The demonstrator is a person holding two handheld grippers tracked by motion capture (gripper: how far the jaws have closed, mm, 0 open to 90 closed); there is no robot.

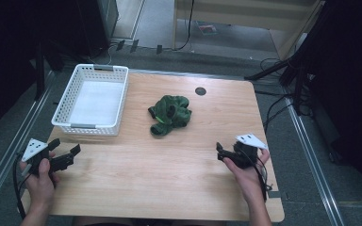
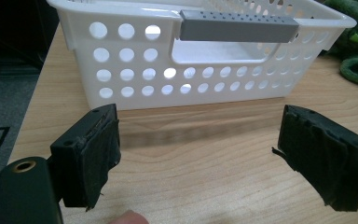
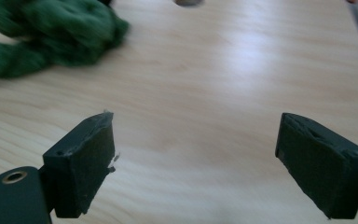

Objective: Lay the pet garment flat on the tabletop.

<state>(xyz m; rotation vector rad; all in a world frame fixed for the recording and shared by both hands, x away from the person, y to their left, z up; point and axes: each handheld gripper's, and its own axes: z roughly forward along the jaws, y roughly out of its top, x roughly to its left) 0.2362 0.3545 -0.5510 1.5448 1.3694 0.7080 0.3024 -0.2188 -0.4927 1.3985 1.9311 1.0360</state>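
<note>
A crumpled green cloth [image 1: 170, 113] lies near the middle of the wooden table [image 1: 169, 174], toward the back. A white perforated basket [image 1: 94, 99] with grey handles stands at the back left, and nothing shows inside it. My left gripper [image 1: 70, 156] is held open at the table's front left, pointing at the basket's near wall [image 2: 200, 70]; its jaws [image 2: 214, 158] hold nothing. My right gripper [image 1: 222, 151] is open at the front right, over bare wood [image 3: 196, 158], with the green cloth [image 3: 51, 32] ahead and to its left.
A small dark round grommet [image 1: 200, 91] sits in the tabletop at the back. Beyond the table lie floor cables [image 1: 273, 110], dark stands and a wooden cabinet [image 1: 245, 19]. A metal rail [image 1: 9, 146] runs along the left side.
</note>
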